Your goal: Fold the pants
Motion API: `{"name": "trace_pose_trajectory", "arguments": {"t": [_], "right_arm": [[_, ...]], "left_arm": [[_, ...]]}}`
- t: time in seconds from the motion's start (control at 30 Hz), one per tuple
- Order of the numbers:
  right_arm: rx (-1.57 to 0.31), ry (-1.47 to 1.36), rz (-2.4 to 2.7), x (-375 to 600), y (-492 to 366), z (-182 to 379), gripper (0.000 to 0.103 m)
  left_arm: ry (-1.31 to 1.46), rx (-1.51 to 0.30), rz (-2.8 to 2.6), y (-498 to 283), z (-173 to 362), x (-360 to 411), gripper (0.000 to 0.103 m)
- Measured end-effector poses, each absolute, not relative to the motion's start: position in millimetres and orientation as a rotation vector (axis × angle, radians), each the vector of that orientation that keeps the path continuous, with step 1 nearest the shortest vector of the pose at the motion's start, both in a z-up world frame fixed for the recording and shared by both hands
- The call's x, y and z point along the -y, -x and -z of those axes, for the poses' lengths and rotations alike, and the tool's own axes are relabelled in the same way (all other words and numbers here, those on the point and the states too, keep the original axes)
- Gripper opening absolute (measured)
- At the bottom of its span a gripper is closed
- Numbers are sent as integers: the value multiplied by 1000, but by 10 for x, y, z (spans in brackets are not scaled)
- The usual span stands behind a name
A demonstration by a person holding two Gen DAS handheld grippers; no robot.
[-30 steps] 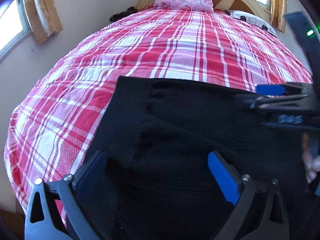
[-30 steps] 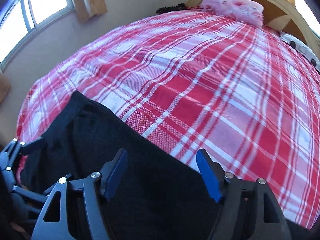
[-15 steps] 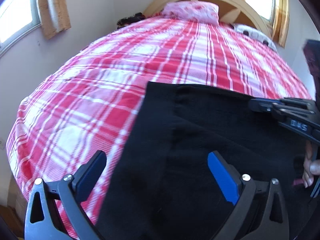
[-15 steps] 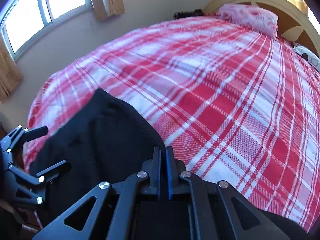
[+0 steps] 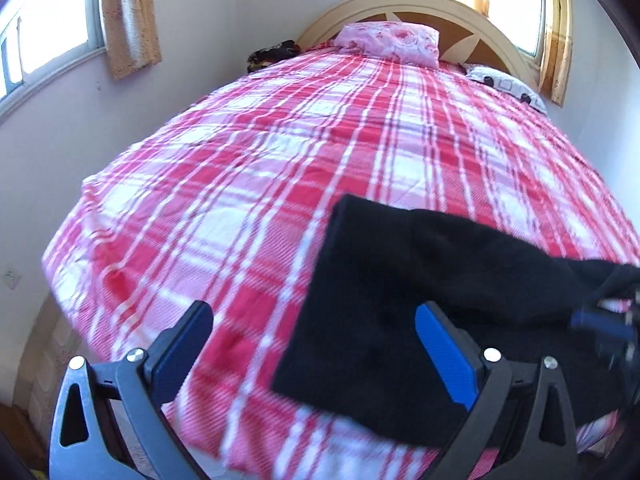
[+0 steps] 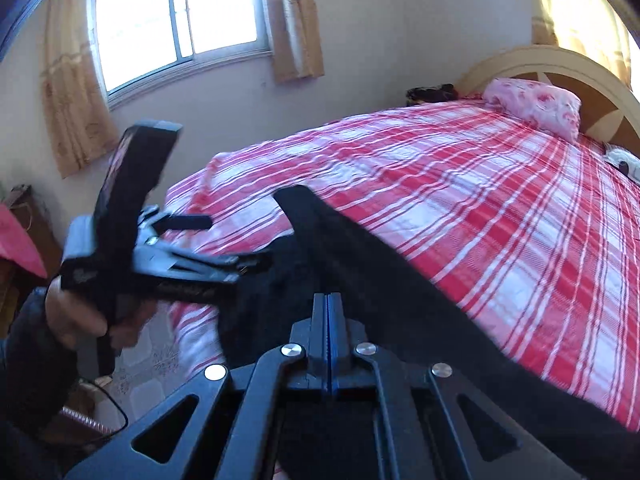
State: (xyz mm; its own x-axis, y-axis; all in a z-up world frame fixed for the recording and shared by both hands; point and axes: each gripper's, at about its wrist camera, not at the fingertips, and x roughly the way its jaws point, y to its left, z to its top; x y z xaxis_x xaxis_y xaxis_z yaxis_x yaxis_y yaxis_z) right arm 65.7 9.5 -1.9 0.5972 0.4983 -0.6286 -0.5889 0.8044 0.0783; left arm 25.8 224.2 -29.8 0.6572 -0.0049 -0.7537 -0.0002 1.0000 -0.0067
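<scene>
Lying between spread left gripper (image 5: 316, 344) fingers, black pants (image 5: 384, 300), right gripper (image 6: 329, 320) pinching them

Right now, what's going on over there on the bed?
A person is folding black pants on a bed with a red plaid cover. The right tool is shut on the fabric and holds one edge lifted off the cover. The left tool is open with nothing in it, off the pants' near left edge.

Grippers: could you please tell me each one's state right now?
Left gripper: tongs open, holding nothing.
Right gripper: tongs closed on the black pants.
</scene>
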Motion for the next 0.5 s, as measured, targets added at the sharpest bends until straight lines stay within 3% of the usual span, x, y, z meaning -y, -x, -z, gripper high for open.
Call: {"name": "trace_pose_trajectory", "arguments": {"t": [0.17,0.5], "right_arm": [[-715,103,-643,-257,-294,344,1],[-738,-618,-509,952,-508,536,3]], "left_arm": [[-3,-858,-43,-23,359,-2434,103],[240,-904,164,-284,344,-2204,100]]}}
